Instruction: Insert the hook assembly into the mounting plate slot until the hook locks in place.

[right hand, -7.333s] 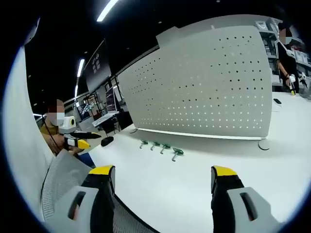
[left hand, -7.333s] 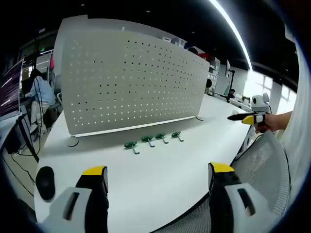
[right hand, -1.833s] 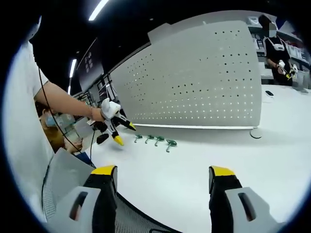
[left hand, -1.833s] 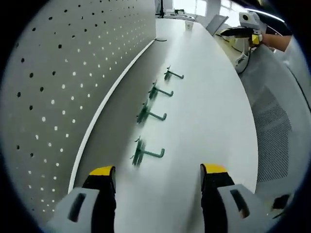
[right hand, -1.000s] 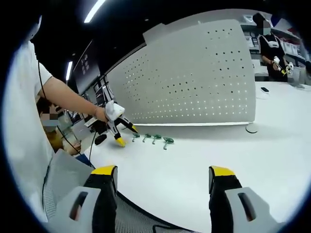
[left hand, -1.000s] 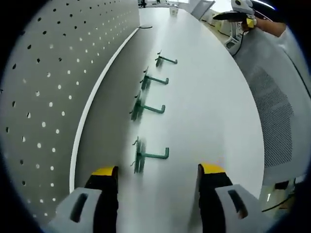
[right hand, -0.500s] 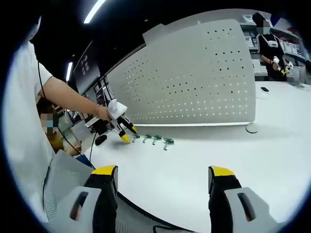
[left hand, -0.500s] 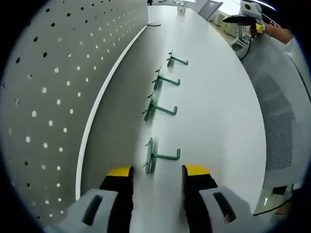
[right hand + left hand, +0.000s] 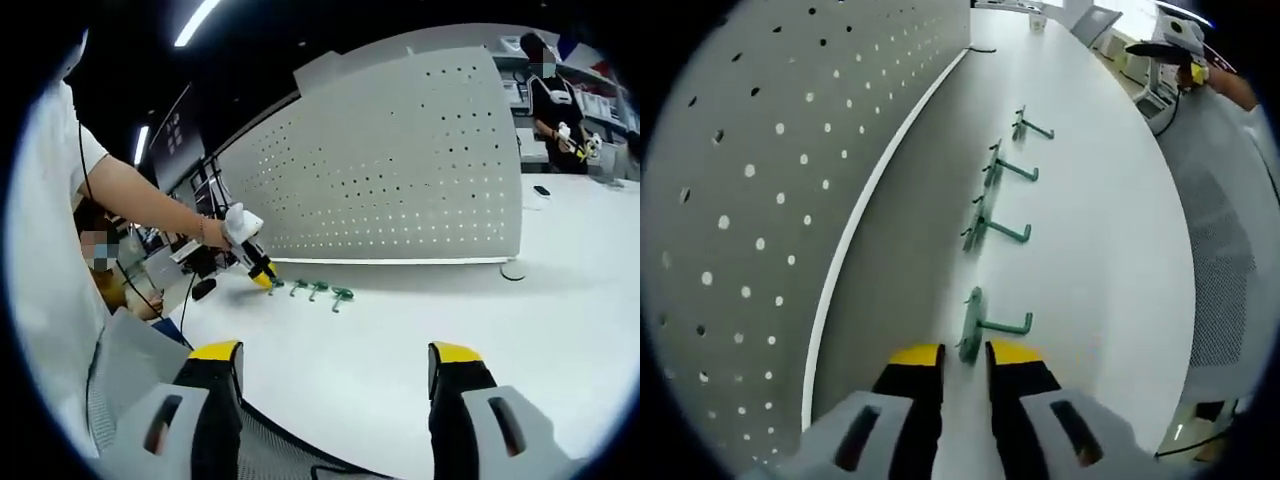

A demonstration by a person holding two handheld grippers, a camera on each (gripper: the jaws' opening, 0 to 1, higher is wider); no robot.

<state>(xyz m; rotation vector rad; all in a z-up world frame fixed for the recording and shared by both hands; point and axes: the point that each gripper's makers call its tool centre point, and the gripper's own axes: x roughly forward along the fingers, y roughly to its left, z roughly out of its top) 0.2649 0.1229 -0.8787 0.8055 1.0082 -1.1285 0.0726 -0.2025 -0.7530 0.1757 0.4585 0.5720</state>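
A row of green hooks lies on the white table (image 9: 1110, 230) beside the upright white pegboard (image 9: 760, 200). The nearest hook (image 9: 975, 320) has its back plate between the tips of my left gripper (image 9: 965, 355), whose jaws have closed in on it. Three more hooks (image 9: 998, 168) lie farther along the row. In the right gripper view the pegboard (image 9: 400, 170) stands across the table, the hooks (image 9: 318, 290) lie before it, and the left gripper (image 9: 265, 280) sits at the row's left end. My right gripper (image 9: 335, 365) hangs open over the table's near edge, holding nothing.
A mesh chair back (image 9: 130, 370) is at the table's near edge. The pegboard's round foot (image 9: 513, 270) rests on the table at the right. A person (image 9: 555, 90) stands far behind. The right gripper (image 9: 1170, 48) shows far off in the left gripper view.
My left gripper has moved up to the nearest hook and its jaws have narrowed from wide open to close around the hook's plate. The right gripper has stayed open and nearly still.
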